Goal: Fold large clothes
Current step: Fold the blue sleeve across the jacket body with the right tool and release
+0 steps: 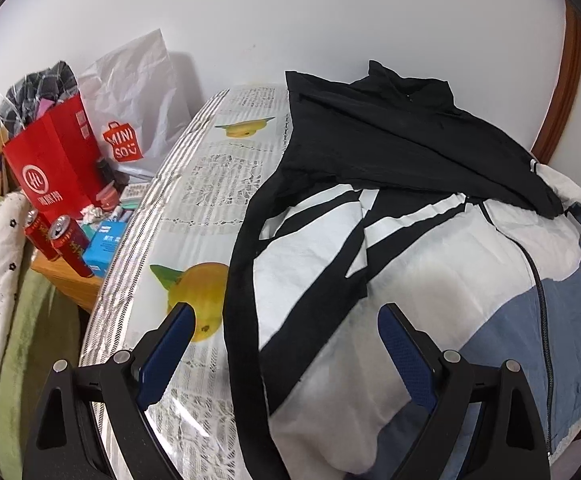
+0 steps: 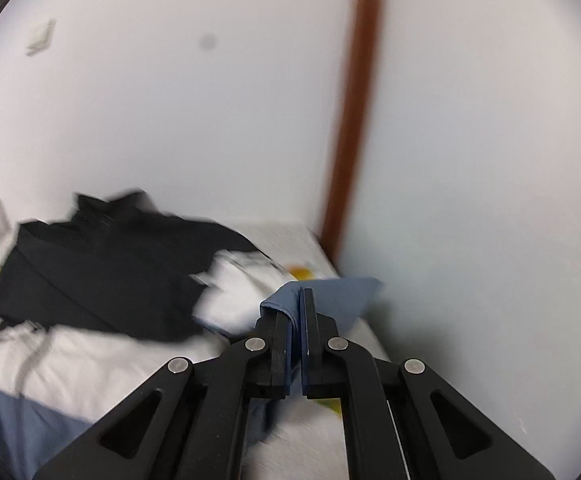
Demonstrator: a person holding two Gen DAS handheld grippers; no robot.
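A large jacket (image 1: pixel 442 288) in white, black and blue lies spread on the table, its zip running down the right side. A black garment (image 1: pixel 402 140) lies across its far end by the wall. My left gripper (image 1: pixel 286 316) hangs open over the jacket's near left part, its blue pads wide apart with a black strip of the jacket between them, untouched. In the blurred right wrist view my right gripper (image 2: pixel 301 300) is shut on a blue flap of the jacket (image 2: pixel 342 294), lifted off the table near the wall. The black garment (image 2: pixel 102 276) lies to its left.
The table wears a lemon-print cloth (image 1: pixel 194 208). Left of it stand a red paper bag (image 1: pixel 56 164), a white Miniso bag (image 1: pixel 134 108), two red cans (image 1: pixel 64 240) and small boxes on a wooden stand. A white wall and a brown door frame (image 2: pixel 354 120) close off the back.
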